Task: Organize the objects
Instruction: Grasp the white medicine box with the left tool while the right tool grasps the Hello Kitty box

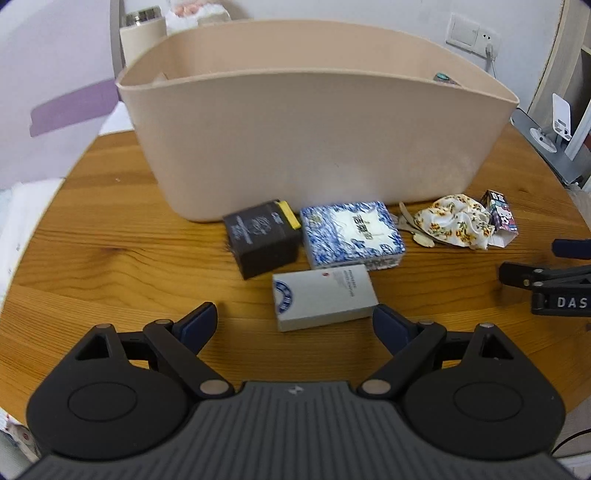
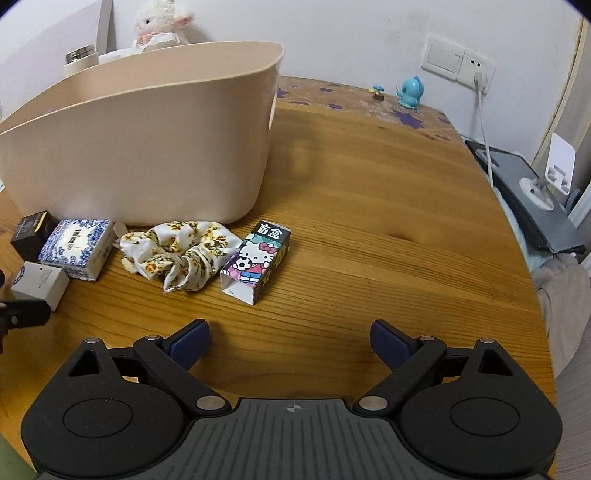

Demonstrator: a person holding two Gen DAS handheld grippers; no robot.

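A beige tub stands on the round wooden table. In front of it lie a black box, a blue-and-white patterned box, a grey box, a floral scrunchie and a Hello Kitty carton. My left gripper is open and empty, just short of the grey box. My right gripper is open and empty, a little short of the Hello Kitty carton and the scrunchie; the tub is beyond them. It also shows at the right edge of the left wrist view.
A thermos and a plush toy stand behind the tub. A blue figurine and a small mushroom toy sit at the far table edge under a wall socket. A grey device lies right of the table.
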